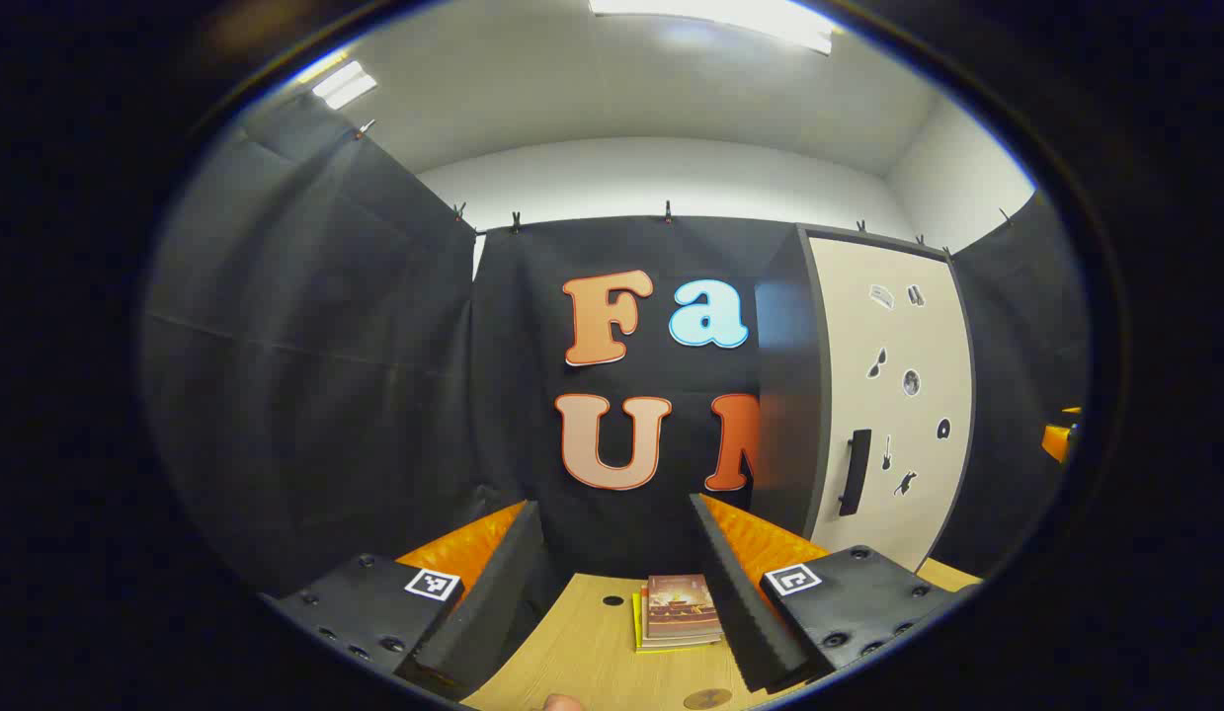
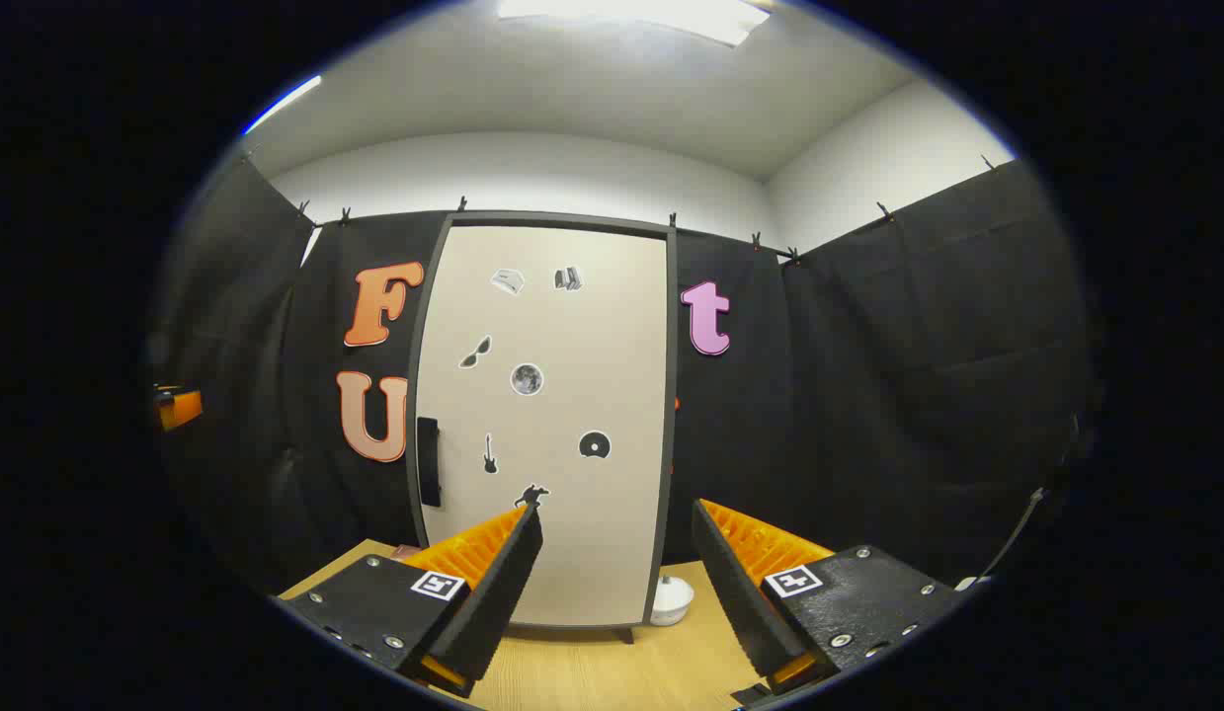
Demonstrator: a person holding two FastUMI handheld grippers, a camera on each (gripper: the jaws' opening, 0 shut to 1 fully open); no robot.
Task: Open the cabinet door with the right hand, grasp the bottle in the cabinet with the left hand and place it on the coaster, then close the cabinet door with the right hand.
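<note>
The right gripper (image 2: 616, 592) faces the closed cabinet door (image 2: 547, 415), fingers spread apart with nothing between them; a dark handle (image 2: 428, 461) sits on the door's left edge, a white bowl-like object (image 2: 671, 599) rests beside its base on the wooden table (image 2: 612, 671)

Cabinet (image 2: 547, 415) stands at table (image 2: 592, 681) back edge, door shut; bowl (image 2: 671, 599) just beside its right foot; books (image 1: 679, 612) mid-table, left of cabinet.

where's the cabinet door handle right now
In the right gripper view the black handle sits on the left edge of the shut cabinet door, beside the guitar sticker.
</note>
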